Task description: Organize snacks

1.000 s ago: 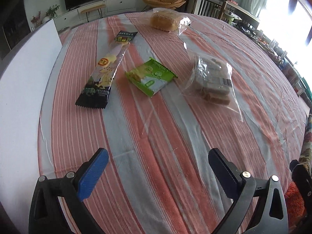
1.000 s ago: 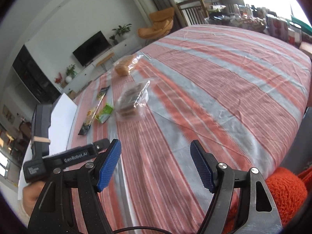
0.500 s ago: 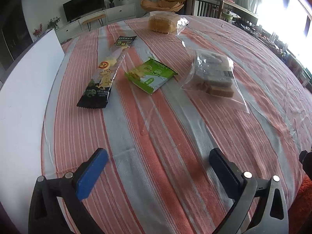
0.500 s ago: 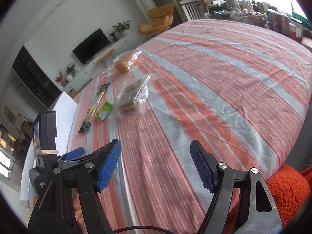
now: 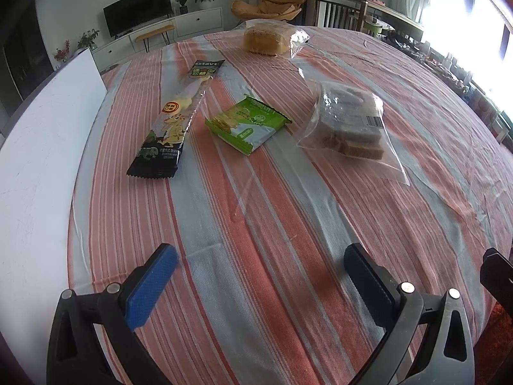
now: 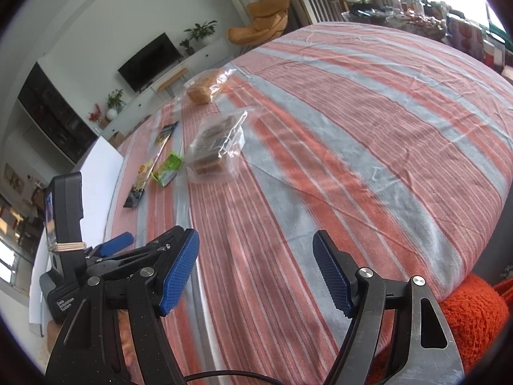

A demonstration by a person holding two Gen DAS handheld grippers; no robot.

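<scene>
Left gripper (image 5: 256,276) and right gripper (image 6: 256,269): fingers spread wide, empty, above striped tabletop (image 5: 288,224). Four snack packets lie apart, untouched.

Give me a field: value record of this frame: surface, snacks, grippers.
surface: striped tablecloth, red and grey
board: white board along the cloth's left edge
snack 1: long dark packet, flat
snack 2: green packet, flat, right of it
snack 3: clear bag of brown slices
snack 4: bagged yellow cake, far end
left gripper: open, empty
right gripper: open, empty
</scene>
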